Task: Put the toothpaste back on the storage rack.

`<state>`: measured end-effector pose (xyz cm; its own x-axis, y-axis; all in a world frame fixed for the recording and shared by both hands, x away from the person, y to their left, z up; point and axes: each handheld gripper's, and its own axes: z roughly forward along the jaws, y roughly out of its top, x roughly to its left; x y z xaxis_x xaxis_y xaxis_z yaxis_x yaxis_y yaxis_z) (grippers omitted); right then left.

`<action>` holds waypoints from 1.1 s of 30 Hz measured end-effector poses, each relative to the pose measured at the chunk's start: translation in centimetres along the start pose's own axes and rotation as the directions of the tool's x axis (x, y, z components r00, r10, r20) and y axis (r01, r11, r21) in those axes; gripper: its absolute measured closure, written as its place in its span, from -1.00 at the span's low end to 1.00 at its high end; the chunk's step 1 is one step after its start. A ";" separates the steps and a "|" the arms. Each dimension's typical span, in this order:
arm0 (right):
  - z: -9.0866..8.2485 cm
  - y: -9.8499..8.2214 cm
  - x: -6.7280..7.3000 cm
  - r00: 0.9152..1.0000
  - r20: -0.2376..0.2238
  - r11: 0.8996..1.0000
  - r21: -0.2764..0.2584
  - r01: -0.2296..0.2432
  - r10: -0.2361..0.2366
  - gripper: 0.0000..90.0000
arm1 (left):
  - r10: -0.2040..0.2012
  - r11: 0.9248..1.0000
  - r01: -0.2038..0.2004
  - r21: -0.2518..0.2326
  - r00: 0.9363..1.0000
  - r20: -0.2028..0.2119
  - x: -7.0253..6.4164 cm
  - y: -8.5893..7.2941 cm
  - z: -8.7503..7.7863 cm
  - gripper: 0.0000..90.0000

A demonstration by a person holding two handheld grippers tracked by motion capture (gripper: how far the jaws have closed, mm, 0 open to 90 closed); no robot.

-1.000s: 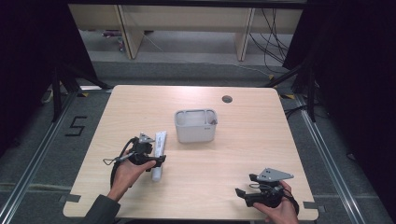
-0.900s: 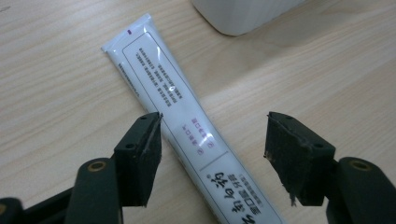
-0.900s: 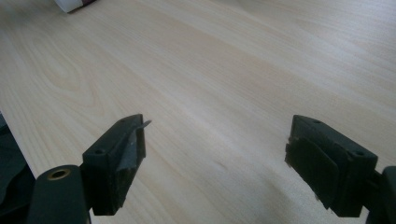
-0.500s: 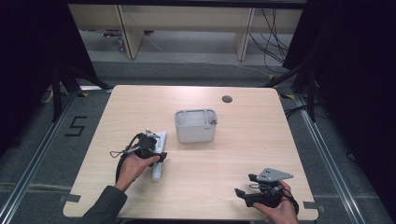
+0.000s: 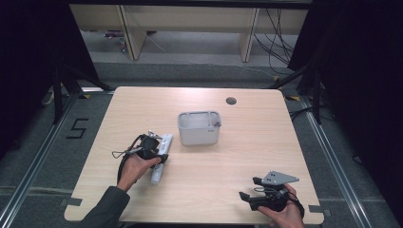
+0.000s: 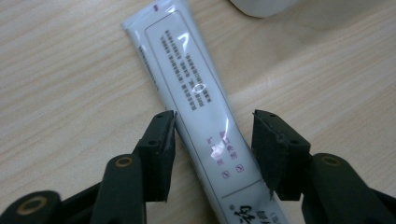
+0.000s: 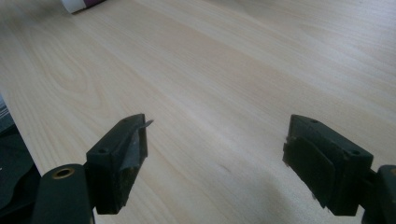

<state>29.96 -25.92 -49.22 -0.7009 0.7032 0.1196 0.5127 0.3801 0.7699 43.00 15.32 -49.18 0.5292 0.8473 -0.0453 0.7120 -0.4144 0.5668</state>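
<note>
Down at the near left of the table (image 5: 204,190), the left gripper (image 6: 214,133) straddles a white tube (image 6: 196,98) that lies flat on the wood. Its jaws have just been closing and now stand on either side of the tube; one pad (image 6: 161,149) sits at the tube's edge while the other stands a little apart, so they do not yet pinch it. In the high view this gripper (image 5: 159,153) covers the middle of the tube (image 5: 166,141), which lies lengthwise, cap end toward the person. Just beyond the tube's far end stands a grey bin (image 5: 199,128), close enough that its corner shows in the left gripper view. Near the far edge is a small dark hole (image 5: 231,100). Well apart, at the near right corner, the right gripper (image 5: 247,197) rests low with its jaws spread wide over bare wood, nothing between them.
</note>
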 end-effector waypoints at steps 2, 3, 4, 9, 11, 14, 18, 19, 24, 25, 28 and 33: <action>-0.1 0.0 0.3 0.999 0.000 0.999 -0.002 -0.039 0.039 -0.50 | -0.002 1.000 0.002 0.004 1.000 0.005 0.0 -0.2 0.0 0.20; -0.1 0.0 0.3 0.999 0.000 0.999 -0.003 -0.041 0.041 -0.50 | 0.003 1.000 -0.003 0.014 1.000 0.003 -0.1 -0.2 -0.1 0.24; -0.1 0.0 0.3 0.999 0.000 0.999 -0.003 -0.042 0.042 -0.50 | 0.007 1.000 -0.007 0.014 1.000 -0.005 -0.2 -0.3 -0.2 0.27; -0.1 0.0 0.3 0.999 0.001 0.999 -0.001 -0.044 0.044 -0.50 | 0.008 1.000 -0.008 0.025 1.000 -0.018 -0.3 -0.5 -0.4 0.32; -0.1 0.0 0.3 0.999 -0.001 0.999 -0.003 -0.041 0.041 -0.50 | 0.011 0.999 -0.010 0.030 1.000 -0.020 -0.3 -0.5 -0.5 0.34; -0.1 0.0 0.3 0.999 0.001 0.999 -0.001 -0.044 0.044 -0.50 | 0.025 0.999 -0.024 0.041 0.999 -0.025 -0.2 -0.7 -0.7 0.36; -0.1 0.0 0.3 0.998 -0.006 0.998 0.004 -0.060 0.060 -0.49 | 0.050 0.996 -0.050 0.074 0.999 -0.005 -0.1 -1.0 -1.1 0.37; -0.1 0.0 0.4 0.998 -0.006 0.998 0.005 -0.061 0.061 -0.49 | 0.048 0.996 -0.047 0.076 0.999 0.000 -0.1 -1.1 -1.2 0.38; -0.1 0.0 0.2 0.999 -0.001 0.999 -0.005 -0.033 0.033 -0.49 | 0.107 0.984 -0.110 0.139 0.994 0.029 -0.3 -1.4 -1.9 0.38; -0.1 0.0 0.2 0.999 0.001 0.999 -0.005 -0.033 0.033 -0.49 | 0.121 0.980 -0.125 0.156 0.992 0.037 -0.3 -1.4 -2.0 0.38; -0.1 0.0 0.2 1.000 -0.001 1.000 -0.005 -0.031 0.031 -0.49 | 0.135 0.976 -0.140 0.167 0.990 0.041 -0.3 -1.3 -2.0 0.39; -0.1 0.0 0.3 0.999 -0.005 0.999 -0.003 -0.044 0.044 -0.49 | 0.141 0.964 -0.151 0.217 0.988 0.063 -0.2 -0.8 -1.7 0.38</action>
<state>29.70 -25.74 -49.08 -0.6805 0.7159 0.1564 0.5413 0.3472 0.7658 41.58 16.05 -48.20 0.6521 0.7579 -0.0164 0.7068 -0.5999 0.3750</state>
